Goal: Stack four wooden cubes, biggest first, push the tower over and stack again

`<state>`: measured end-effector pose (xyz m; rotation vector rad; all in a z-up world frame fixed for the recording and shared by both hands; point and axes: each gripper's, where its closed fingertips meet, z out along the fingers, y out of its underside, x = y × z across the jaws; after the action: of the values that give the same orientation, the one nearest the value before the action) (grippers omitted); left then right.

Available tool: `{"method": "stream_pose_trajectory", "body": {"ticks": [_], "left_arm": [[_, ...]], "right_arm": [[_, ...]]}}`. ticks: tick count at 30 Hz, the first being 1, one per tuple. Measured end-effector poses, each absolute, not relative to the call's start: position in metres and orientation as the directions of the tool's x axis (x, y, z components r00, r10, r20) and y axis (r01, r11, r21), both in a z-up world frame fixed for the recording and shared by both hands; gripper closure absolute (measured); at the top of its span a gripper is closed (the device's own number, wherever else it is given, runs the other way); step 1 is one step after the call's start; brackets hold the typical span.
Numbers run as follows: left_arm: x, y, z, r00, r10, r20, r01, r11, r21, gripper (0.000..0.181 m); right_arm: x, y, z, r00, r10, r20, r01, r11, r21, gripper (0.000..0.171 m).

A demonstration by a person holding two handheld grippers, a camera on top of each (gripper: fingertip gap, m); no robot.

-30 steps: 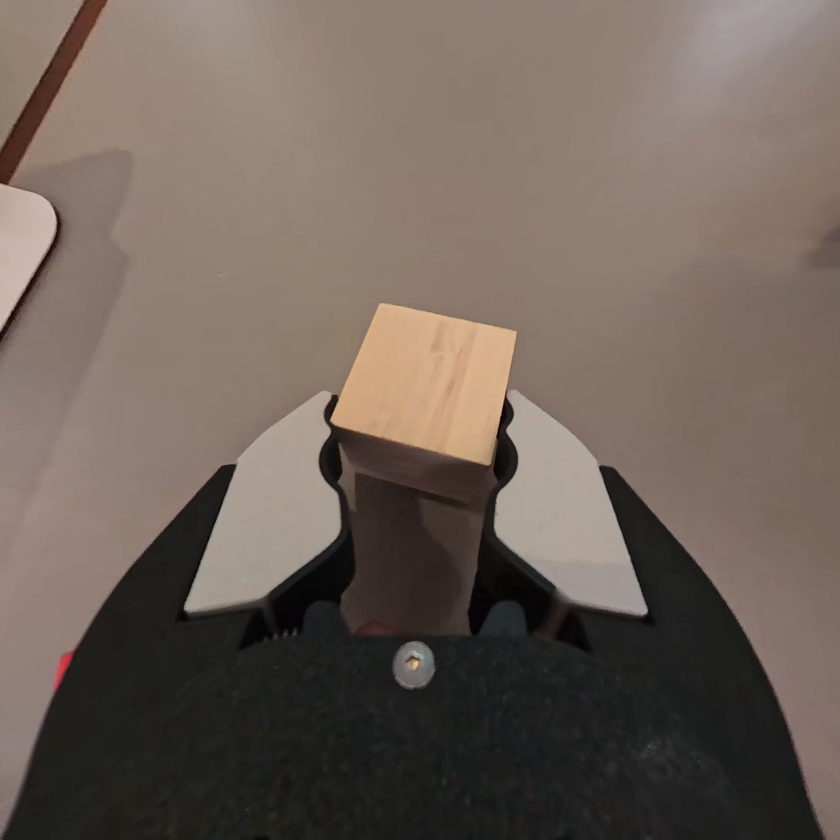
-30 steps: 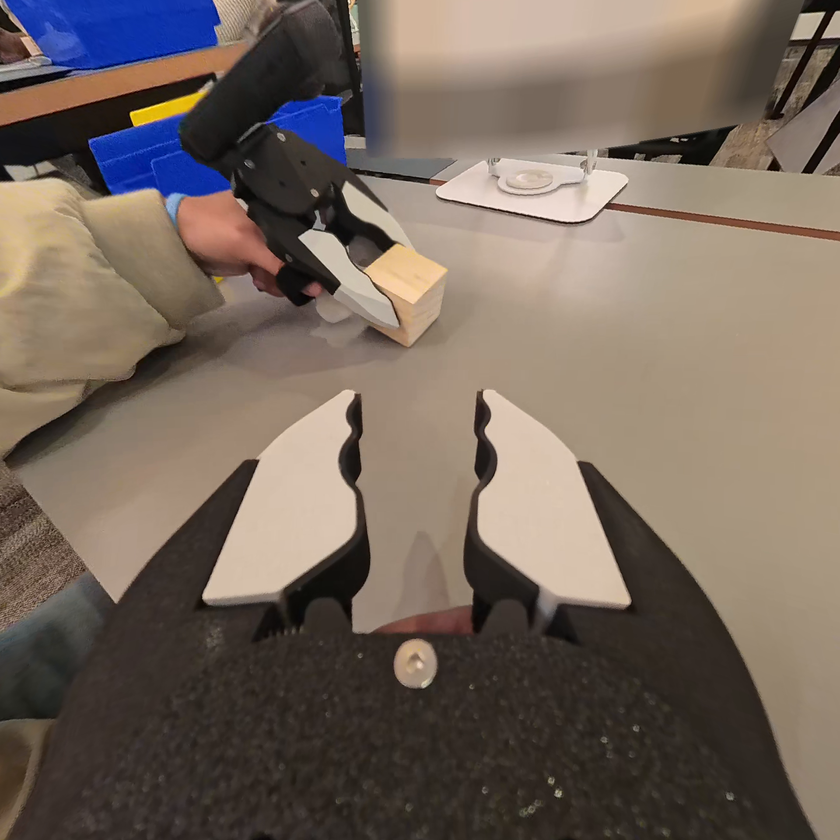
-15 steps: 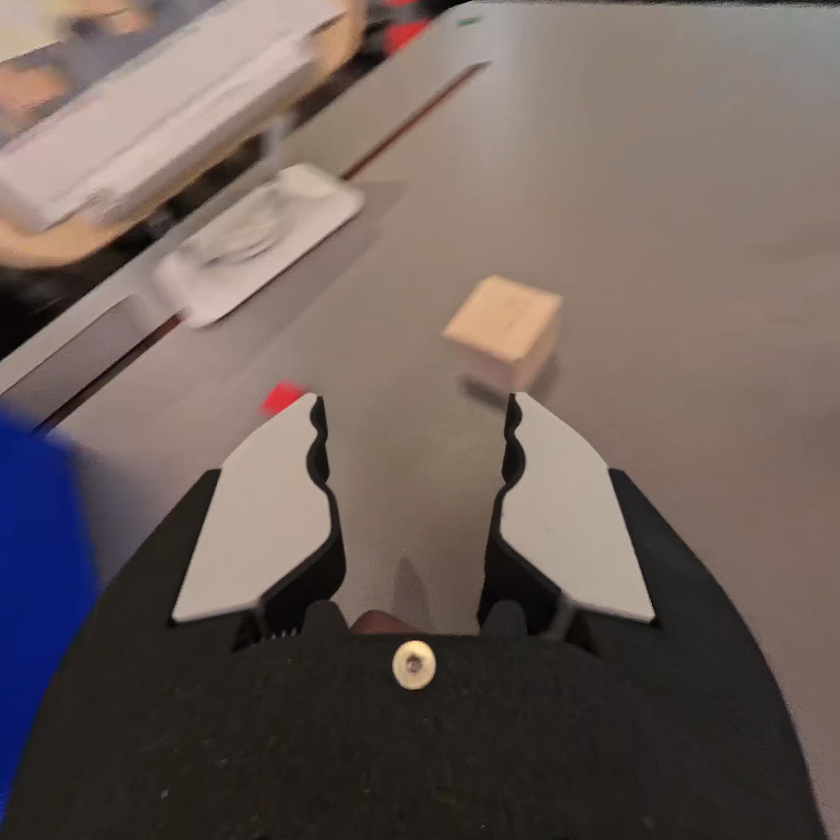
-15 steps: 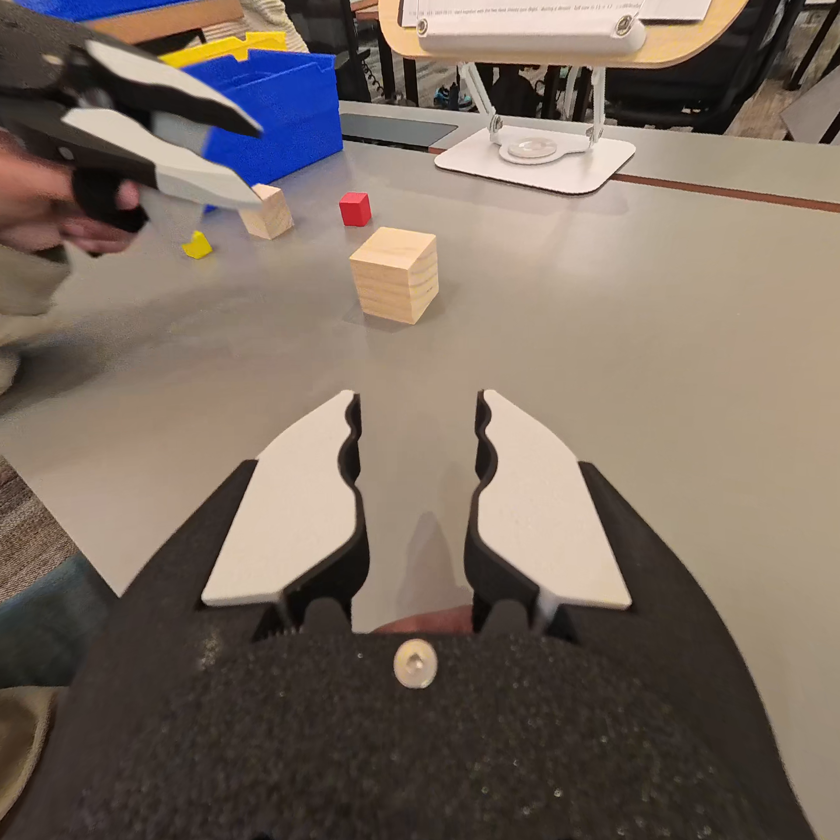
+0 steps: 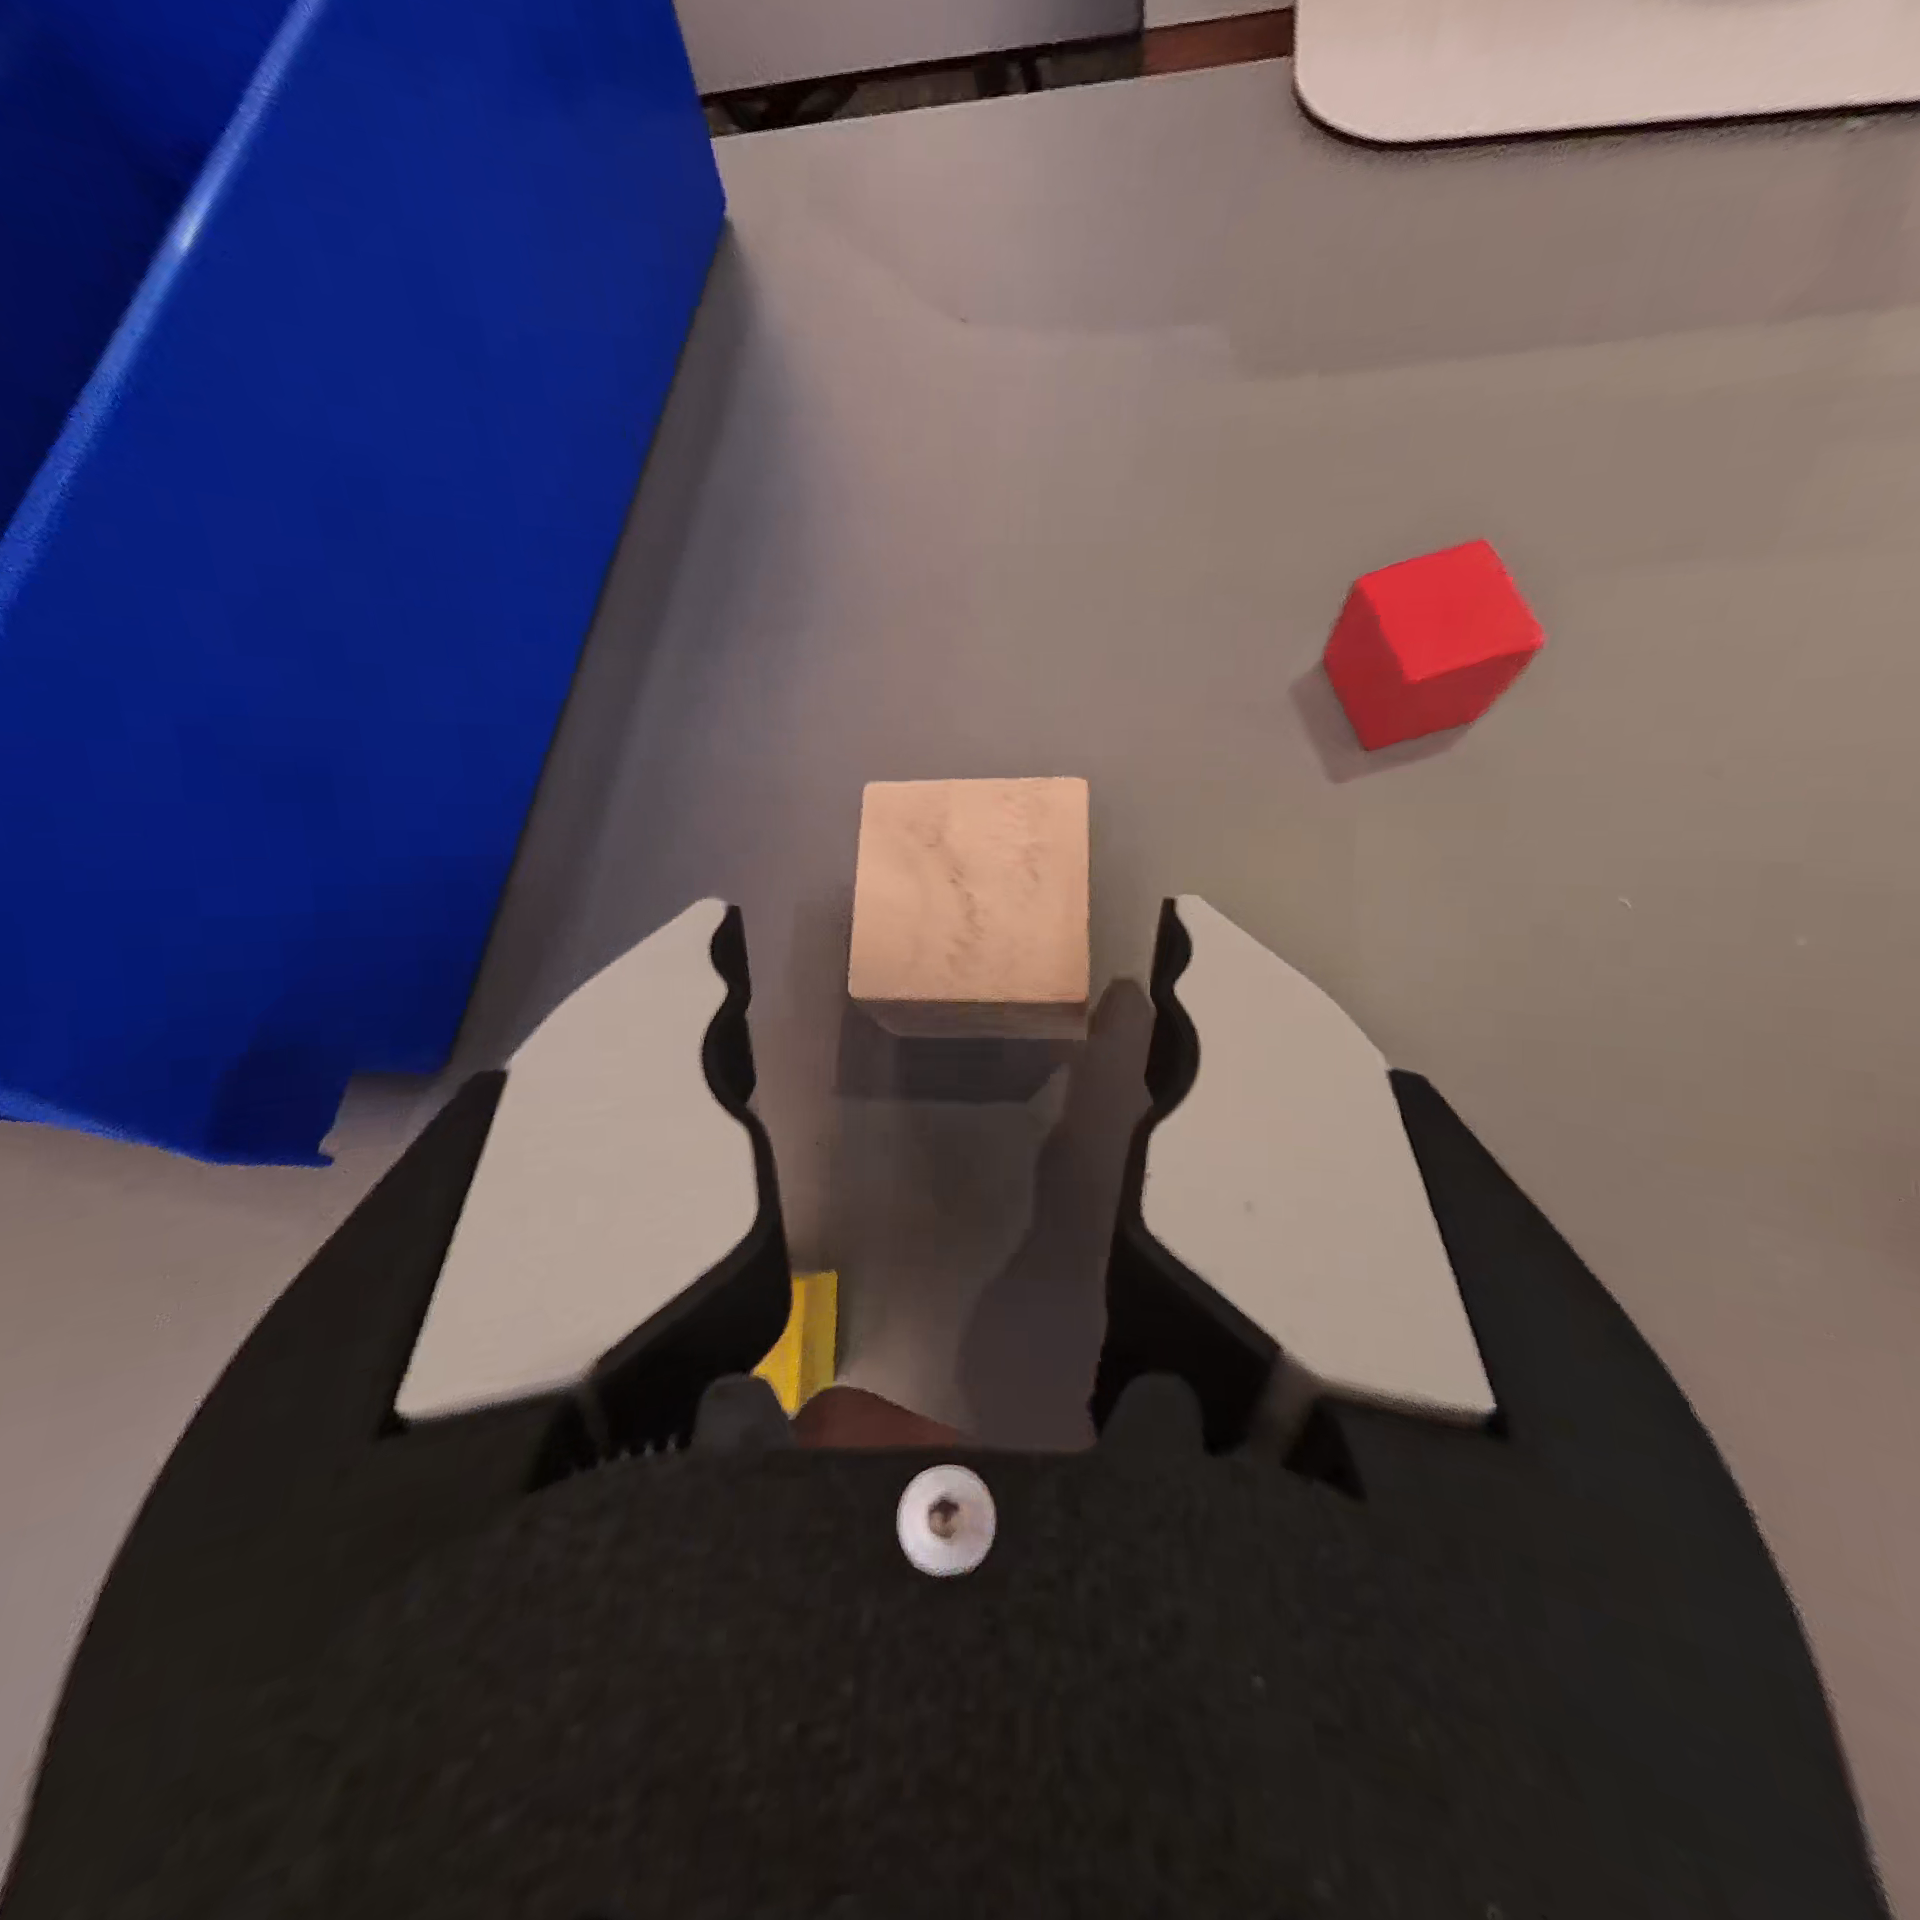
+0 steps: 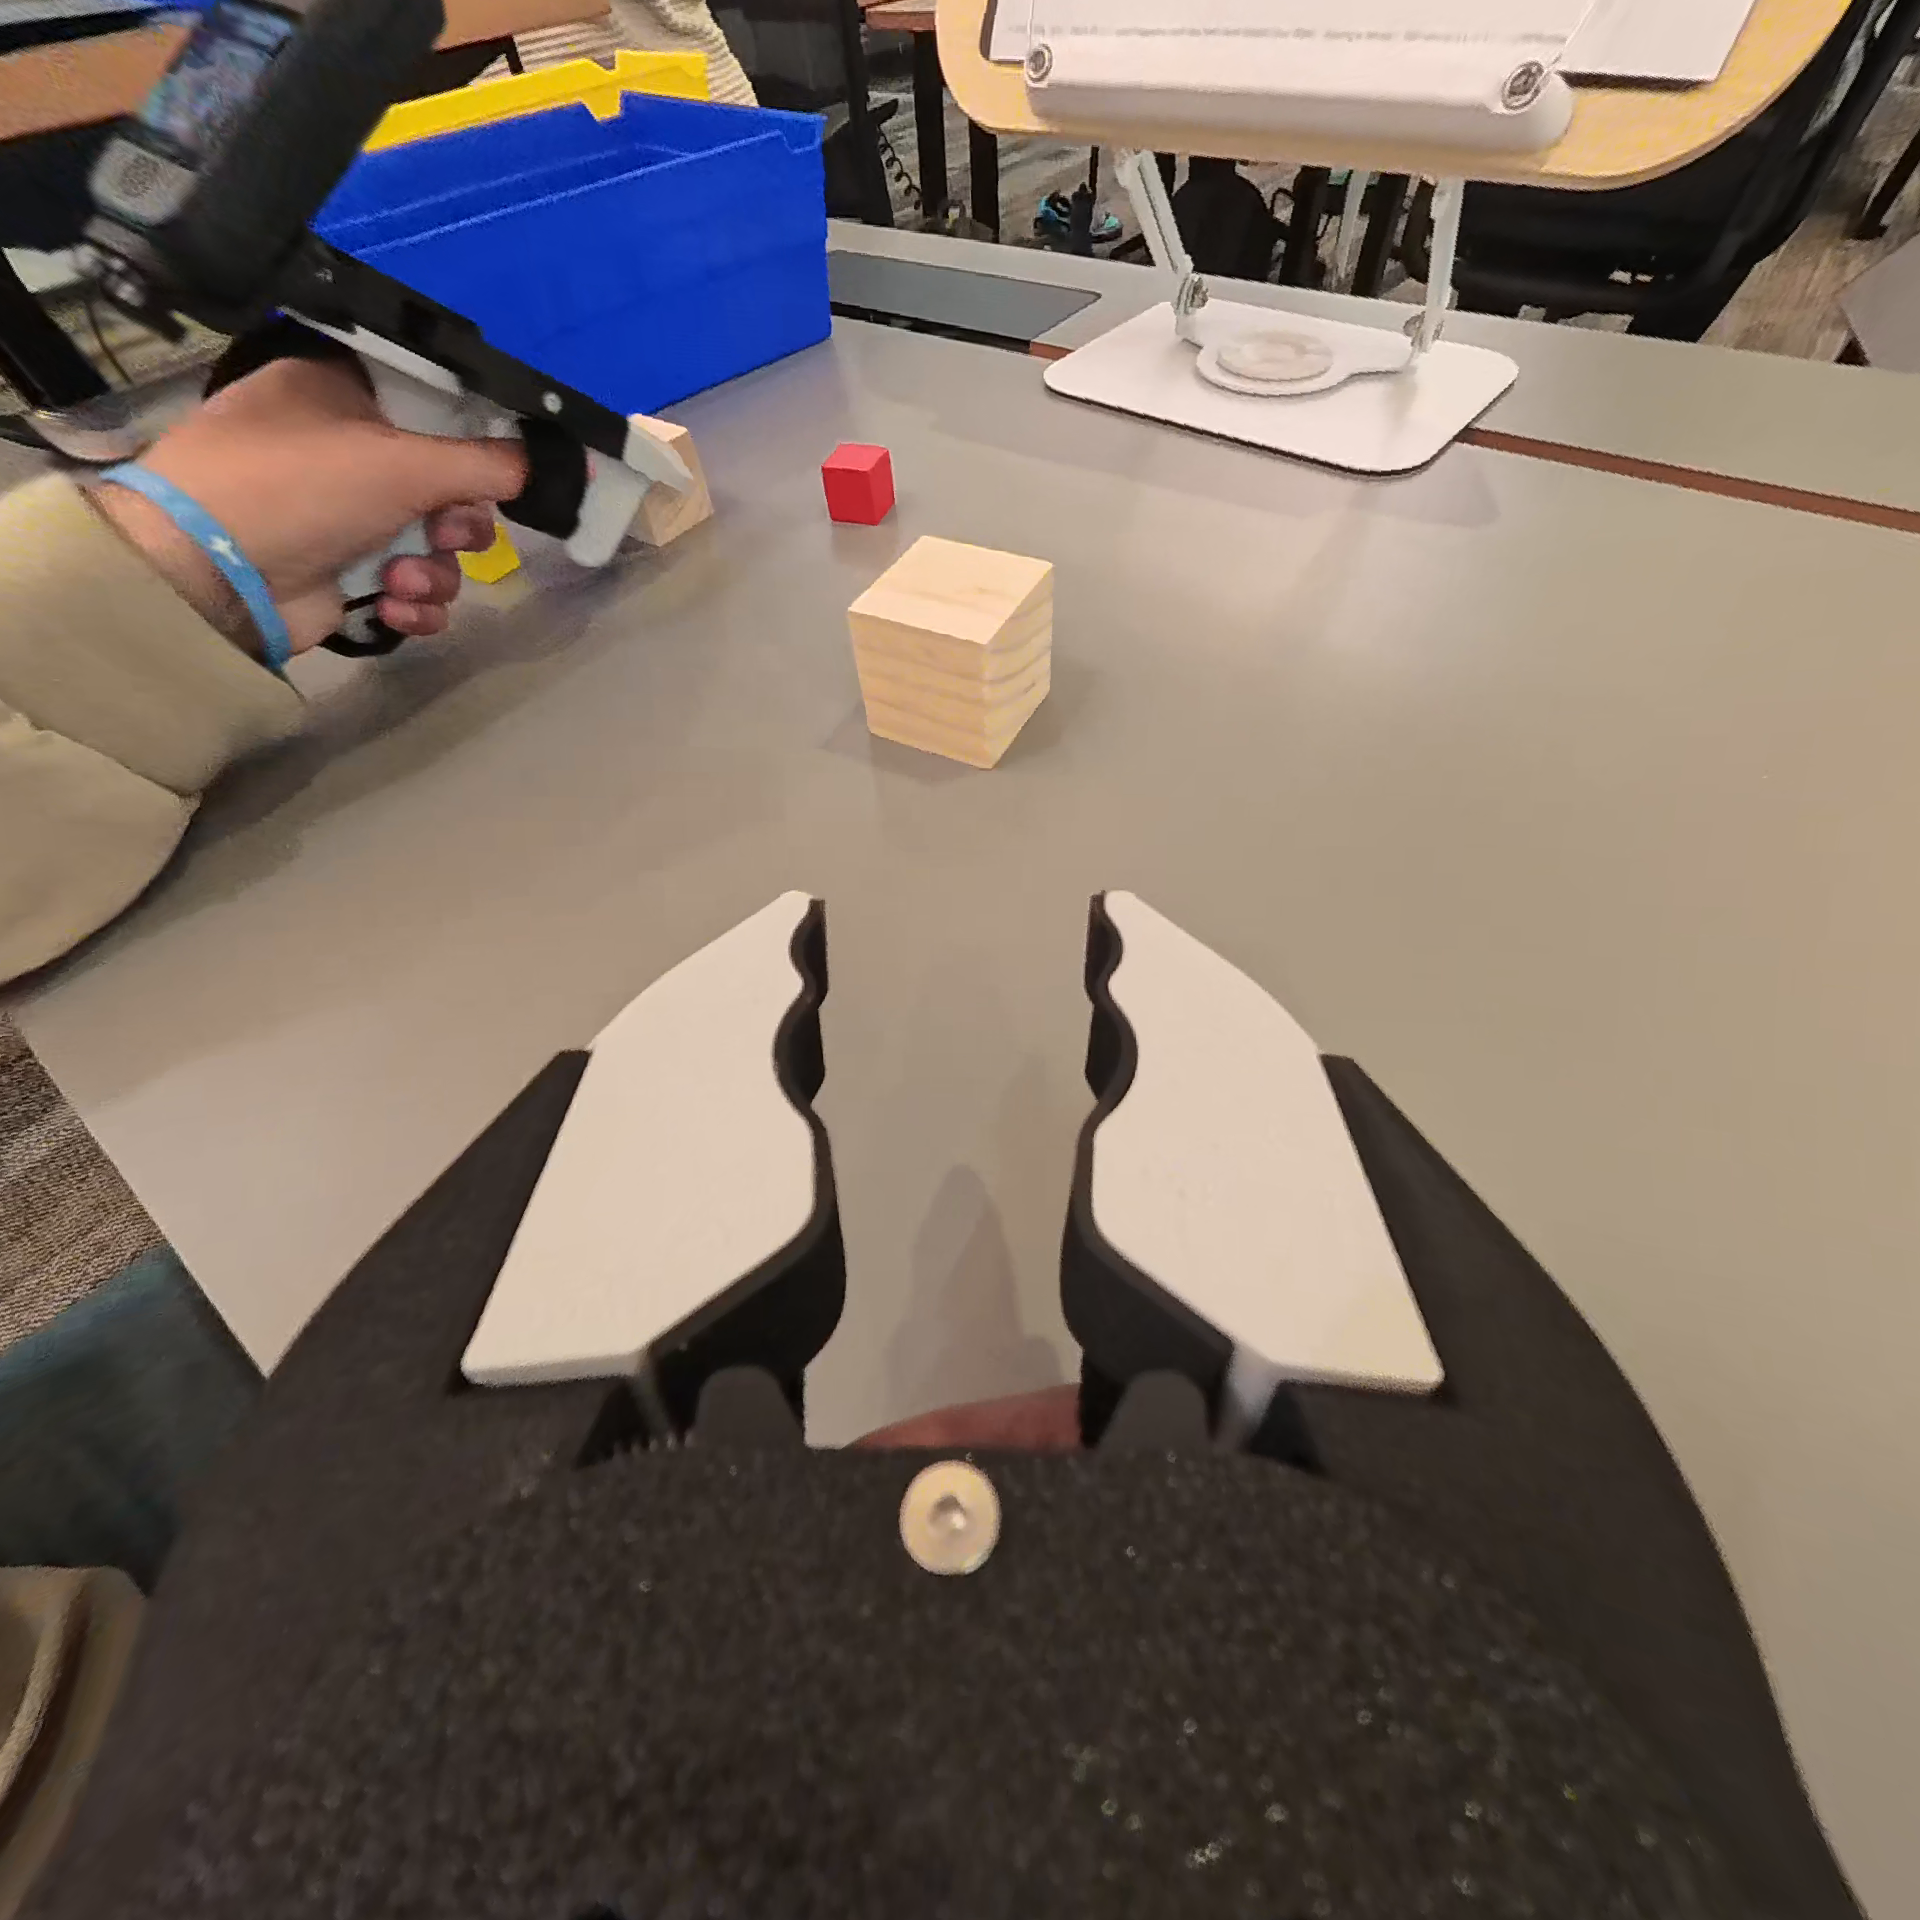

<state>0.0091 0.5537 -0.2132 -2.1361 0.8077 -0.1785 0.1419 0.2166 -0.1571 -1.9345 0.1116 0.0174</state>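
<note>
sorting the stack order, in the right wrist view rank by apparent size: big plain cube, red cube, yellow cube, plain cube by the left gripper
1. big plain cube
2. plain cube by the left gripper, partly hidden by it
3. red cube
4. yellow cube, partly hidden by the hand, so its rank is unsure

Red cube (image 5: 1434,642), blue bin (image 5: 312,520)

The left gripper (image 5: 951,935) hung over the grey worktop (image 5: 1351,1039) with its jaws apart and a plain wooden cube (image 5: 971,894) lying between the fingertips, touching neither. A red cube (image 5: 1434,644) sat well off to the right. A blue bin (image 5: 343,520) stood at the left. A yellow block (image 5: 805,1340) showed low beside the left finger (image 5: 592,1174).
</note>
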Motion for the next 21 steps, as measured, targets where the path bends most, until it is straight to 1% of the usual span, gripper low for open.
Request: {"method": "stream_pose_trajectory", "body": {"ticks": [2,4,5,8,11,13,14,17,19,21], "left_arm": [[0.006,0.563,-0.221,0.795,-0.581,-0.173,-0.503,-0.473,-0.724,0.108],[0.01,0.565,-0.23,0.792,-0.598,-0.127,-0.499,-0.512,-0.699,0.114],[0.014,0.564,-0.234,0.778,-0.62,-0.104,-0.508,-0.523,-0.684,0.13],[0.02,0.564,-0.233,0.747,-0.66,-0.082,-0.534,-0.521,-0.666,0.131],[0.033,0.556,-0.207,0.663,-0.742,-0.098,-0.563,-0.408,-0.719,0.131],[0.054,0.535,-0.175,0.522,-0.847,-0.103,-0.57,-0.256,-0.781,0.131],[0.061,0.523,-0.16,0.45,-0.883,-0.136,-0.579,-0.172,-0.797,0.131],[0.086,0.473,-0.127,0.142,-0.967,-0.211,-0.582,0.091,-0.808,0.131],[0.097,0.439,-0.118,-0.047,-0.979,-0.197,-0.577,0.188,-0.795,0.131],[0.107,0.418,-0.116,-0.158,-0.975,-0.156,-0.59,0.22,-0.777,0.131]], "right_arm": [[0.142,0.216,-0.158,0.995,-0.069,-0.071,-0.09,-0.355,-0.93,0.124],[0.143,0.215,-0.159,0.994,-0.066,-0.082,-0.1,-0.355,-0.929,0.124],[0.144,0.215,-0.16,0.994,-0.067,-0.085,-0.104,-0.356,-0.929,0.124],[0.144,0.214,-0.16,0.994,-0.067,-0.091,-0.109,-0.358,-0.927,0.124],[0.146,0.213,-0.157,0.994,-0.071,-0.08,-0.1,-0.353,-0.93,0.124],[0.147,0.211,-0.157,0.994,-0.073,-0.077,-0.098,-0.352,-0.931,0.124],[0.148,0.211,-0.156,0.994,-0.072,-0.078,-0.098,-0.353,-0.931,0.125],[0.15,0.21,-0.156,0.994,-0.075,-0.077,-0.099,-0.353,-0.931,0.125],[0.15,0.21,-0.156,0.994,-0.076,-0.075,-0.097,-0.353,-0.931,0.126],[0.15,0.21,-0.156,0.995,-0.074,-0.072,-0.093,-0.355,-0.93,0.126]]}}
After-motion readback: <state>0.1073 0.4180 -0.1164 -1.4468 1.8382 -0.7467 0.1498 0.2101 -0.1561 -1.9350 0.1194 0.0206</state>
